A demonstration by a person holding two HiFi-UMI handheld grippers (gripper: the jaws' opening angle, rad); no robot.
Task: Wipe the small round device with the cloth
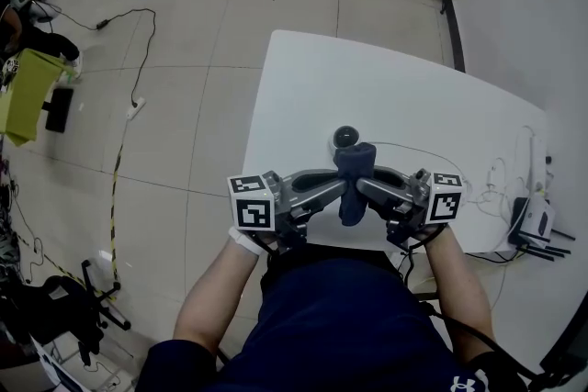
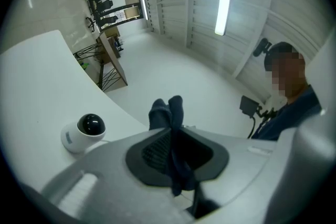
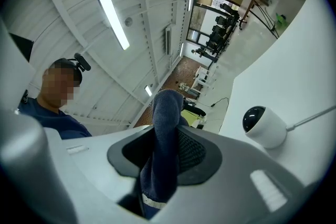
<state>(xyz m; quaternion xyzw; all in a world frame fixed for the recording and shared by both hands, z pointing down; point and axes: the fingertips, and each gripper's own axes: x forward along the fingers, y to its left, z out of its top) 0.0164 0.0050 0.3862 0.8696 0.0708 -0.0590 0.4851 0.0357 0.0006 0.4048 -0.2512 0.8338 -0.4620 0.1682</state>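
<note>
While the two claws meet over the near edge of the white counter point(image 1: 404, 96), the count is short: one small round device point(image 1: 345, 139), one dark blue cloth point(image 1: 354, 162), one thin cable point(image 3: 313, 116) running from the device, and a white antenna'd box point(image 1: 537, 220) with its cords at the counter's right edge. The left claw point(image 1: 338, 189) and the right claw point(image 1: 365, 188) lie about level and point at each other, tips almost meeting, each with a marker cube at its outer end and a forearm rising behind it from the bottom of the head view. Both claws are pinching the same cloth: in the left gripper view the fabric is squeezed thin between the dark pads, and in the right gripper view a thicker roll of it fills the gap between the pads. The cloth stands upright, its top poking above the claws and its lower end hanging below them. The device sits on the counter just beyond the cloth, near the front edge, its black dome facing up; I cannot tell if the cloth touches it. Past the device the counter is bare to its far edge, and tiled floor point(image 1: 211, 32) lies to the left
</note>
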